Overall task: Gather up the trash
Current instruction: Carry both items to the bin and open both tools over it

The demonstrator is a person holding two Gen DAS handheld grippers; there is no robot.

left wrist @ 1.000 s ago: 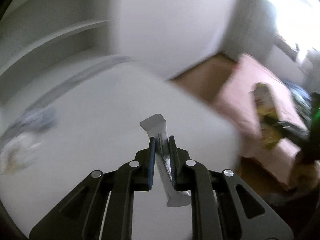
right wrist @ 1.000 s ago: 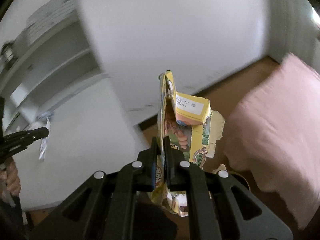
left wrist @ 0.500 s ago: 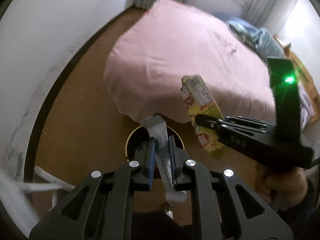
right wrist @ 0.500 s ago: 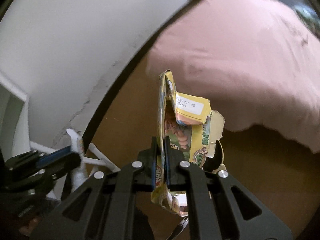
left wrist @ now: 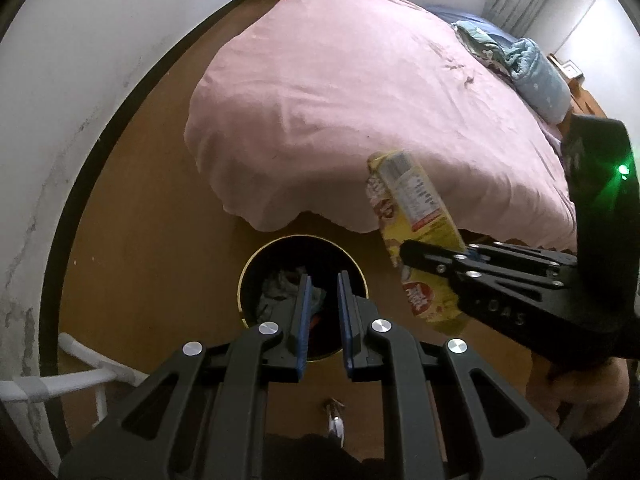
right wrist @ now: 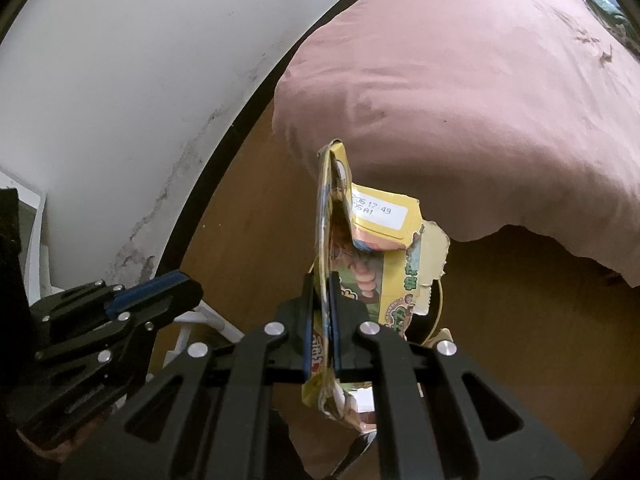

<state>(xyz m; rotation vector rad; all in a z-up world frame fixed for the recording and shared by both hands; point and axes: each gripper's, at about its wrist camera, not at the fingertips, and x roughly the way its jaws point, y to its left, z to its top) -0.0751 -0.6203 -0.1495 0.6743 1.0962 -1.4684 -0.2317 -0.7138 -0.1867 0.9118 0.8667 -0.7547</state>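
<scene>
While the left tool [left wrist: 323,304] hangs parted and empty over the round bin [left wrist: 256,264] at frame centre, the right tool [right wrist: 321,312] grips a torn yellow snack carton [right wrist: 372,264] just right of the bin, beside the pink bed [left wrist: 360,100]; crumpled items, perhaps cloth, lie inside.

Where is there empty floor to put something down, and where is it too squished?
Bare brown floor lies between the white wall and the pink bed, left of the round bin. It is crowded at the bin: the left claw hangs open above it, and the right claw holds the yellow box beside it.
</scene>
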